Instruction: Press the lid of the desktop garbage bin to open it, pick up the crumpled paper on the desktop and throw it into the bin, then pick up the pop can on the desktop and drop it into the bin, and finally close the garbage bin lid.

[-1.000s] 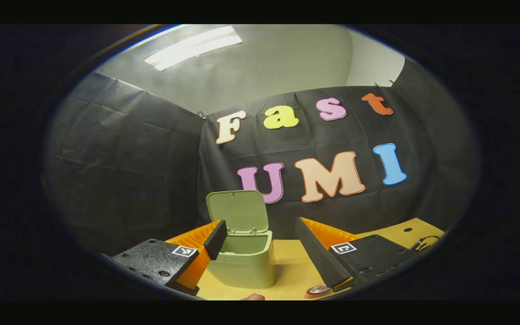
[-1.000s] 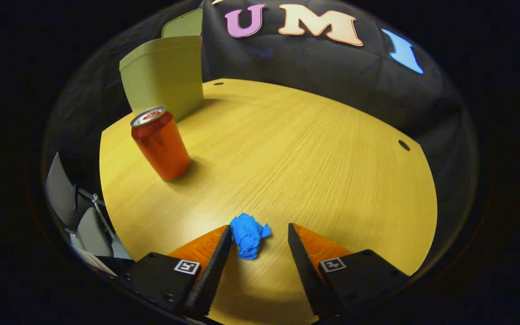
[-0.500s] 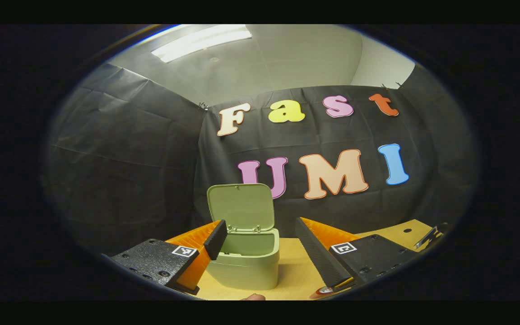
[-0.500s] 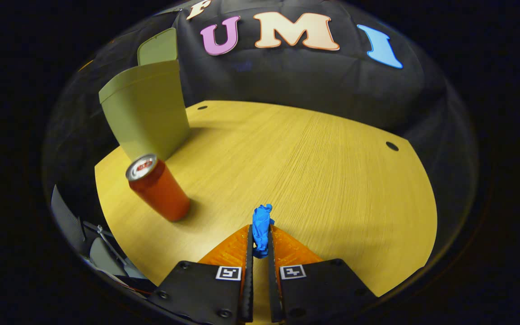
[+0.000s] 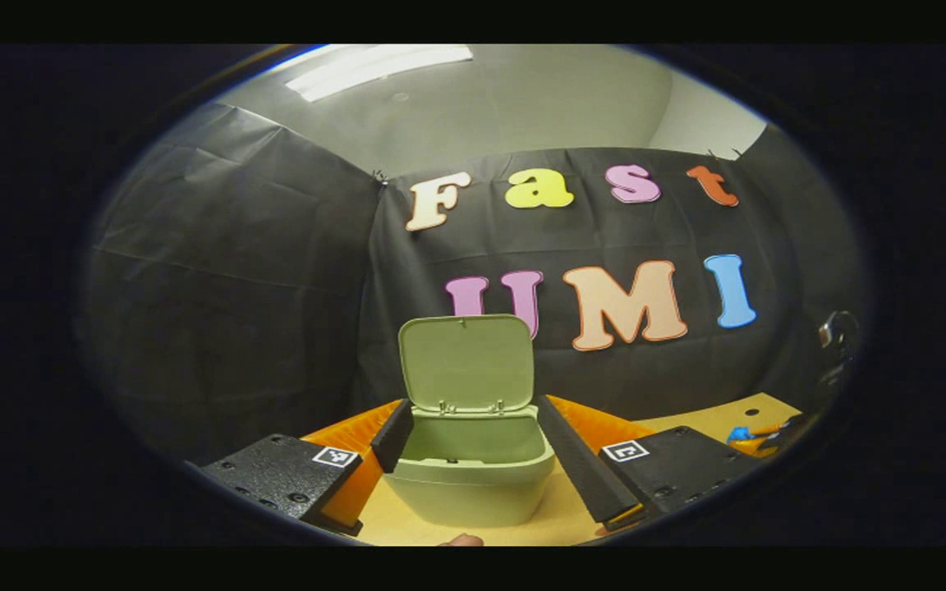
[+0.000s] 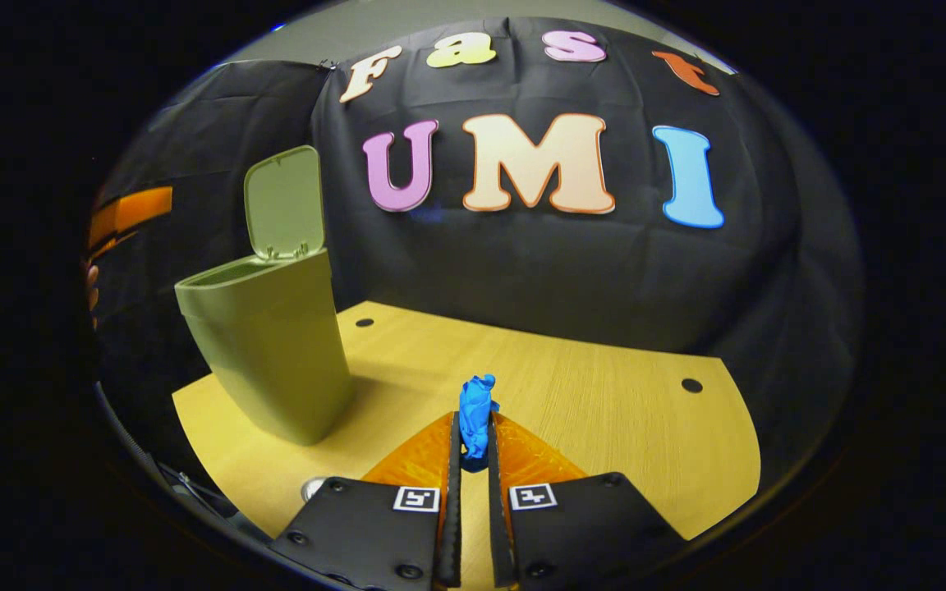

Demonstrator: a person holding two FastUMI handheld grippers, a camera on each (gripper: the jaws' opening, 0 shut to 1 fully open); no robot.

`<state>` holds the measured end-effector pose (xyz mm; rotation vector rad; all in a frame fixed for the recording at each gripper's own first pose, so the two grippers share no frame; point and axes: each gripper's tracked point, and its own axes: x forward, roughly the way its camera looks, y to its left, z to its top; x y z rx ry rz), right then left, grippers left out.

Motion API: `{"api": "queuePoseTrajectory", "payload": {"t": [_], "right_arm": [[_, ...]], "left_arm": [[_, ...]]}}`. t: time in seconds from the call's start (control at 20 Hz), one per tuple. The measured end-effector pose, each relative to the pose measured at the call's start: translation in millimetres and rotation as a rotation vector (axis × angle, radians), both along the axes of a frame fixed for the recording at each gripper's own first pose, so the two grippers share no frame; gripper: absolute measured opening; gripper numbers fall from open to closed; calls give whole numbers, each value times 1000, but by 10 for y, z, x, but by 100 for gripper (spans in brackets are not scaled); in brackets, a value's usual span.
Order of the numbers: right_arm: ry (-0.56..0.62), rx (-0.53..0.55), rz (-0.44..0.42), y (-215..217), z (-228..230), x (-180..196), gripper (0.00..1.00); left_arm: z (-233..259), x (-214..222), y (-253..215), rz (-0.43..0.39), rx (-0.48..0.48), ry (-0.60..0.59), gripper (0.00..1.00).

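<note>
The green bin (image 5: 473,484) stands on the wooden table (image 5: 555,517) with its lid (image 5: 466,361) tipped up and open. My left gripper (image 5: 473,410) is open, and the bin's mouth sits straight ahead between its fingers. My right gripper (image 6: 473,427) is shut on the crumpled blue paper (image 6: 475,406) and holds it above the table (image 6: 604,410). The bin (image 6: 268,345) with its raised lid (image 6: 284,201) is to its left. The paper (image 5: 740,432) also shows far right in the left gripper view. Only the pop can's top (image 6: 313,488) peeks out by the right gripper's body.
The booth's black cloth wall closes the table at the back and sides. Small round holes (image 6: 692,385) dot the tabletop. The left gripper's body (image 6: 128,213) and a hand's fingers (image 6: 91,287) show at the left edge, beside the bin.
My right gripper closed on the blue paper, then rose and tilted up with it. The can slid low in its view. The left gripper shifted, and the bin now sits centred between its fingers.
</note>
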<state>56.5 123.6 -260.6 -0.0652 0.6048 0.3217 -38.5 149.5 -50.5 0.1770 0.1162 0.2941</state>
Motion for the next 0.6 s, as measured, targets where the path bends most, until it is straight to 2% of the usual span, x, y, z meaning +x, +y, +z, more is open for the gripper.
{"api": "queuePoseTrajectory", "payload": {"t": [0.05,0.3,0.6], "right_arm": [[-25,3,1,62,119,67,16],[-167,35,28,524,727,382,16],[-240,112,97,1339,1092,533,16]], "left_arm": [[-26,8,44,-1,-5,3,98],[-67,-4,278,-13,-24,3,98],[-86,-40,621,-8,-20,3,97]]}}
